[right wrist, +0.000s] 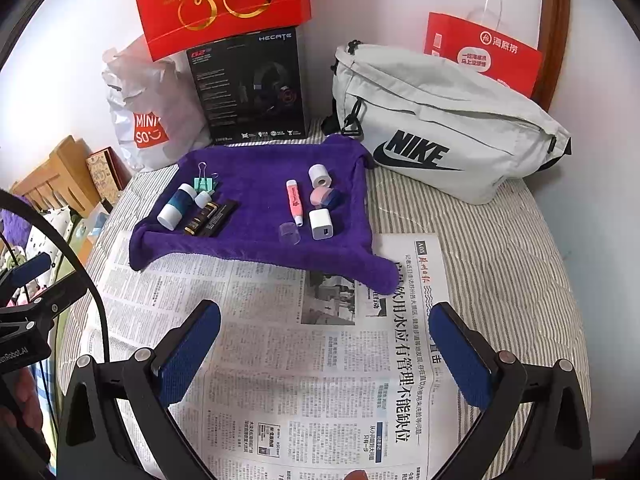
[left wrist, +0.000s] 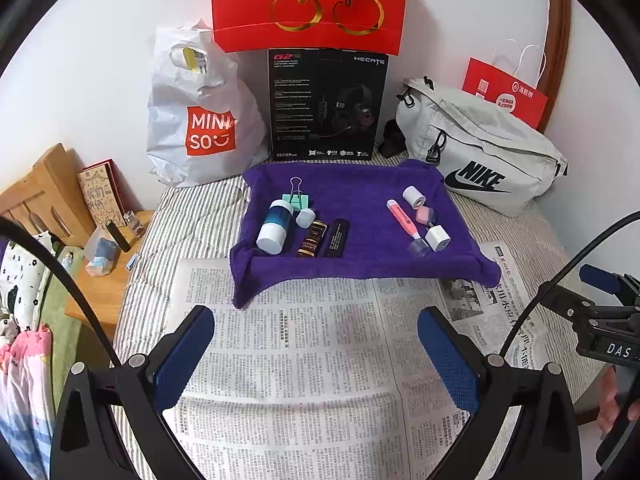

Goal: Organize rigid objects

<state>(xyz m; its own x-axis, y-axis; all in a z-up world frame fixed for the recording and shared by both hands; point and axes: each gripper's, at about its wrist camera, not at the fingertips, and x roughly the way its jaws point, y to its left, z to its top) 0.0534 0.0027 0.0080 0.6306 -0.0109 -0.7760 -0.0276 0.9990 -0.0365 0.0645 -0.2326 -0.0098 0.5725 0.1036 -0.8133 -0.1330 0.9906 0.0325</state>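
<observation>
Pink highlighter (right wrist: 294, 201) lies lengthwise, tip toward the camera.

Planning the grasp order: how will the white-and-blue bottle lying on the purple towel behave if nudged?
The bottle is round and on its side, so it probably rolls. Its smooth plastic may slip between pads. The soft towel likely damps rolling.

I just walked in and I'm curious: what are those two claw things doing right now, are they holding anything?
Left gripper: open, holding nothing, above the newspaper.
Right gripper: open, holding nothing, also above the newspaper.
</observation>
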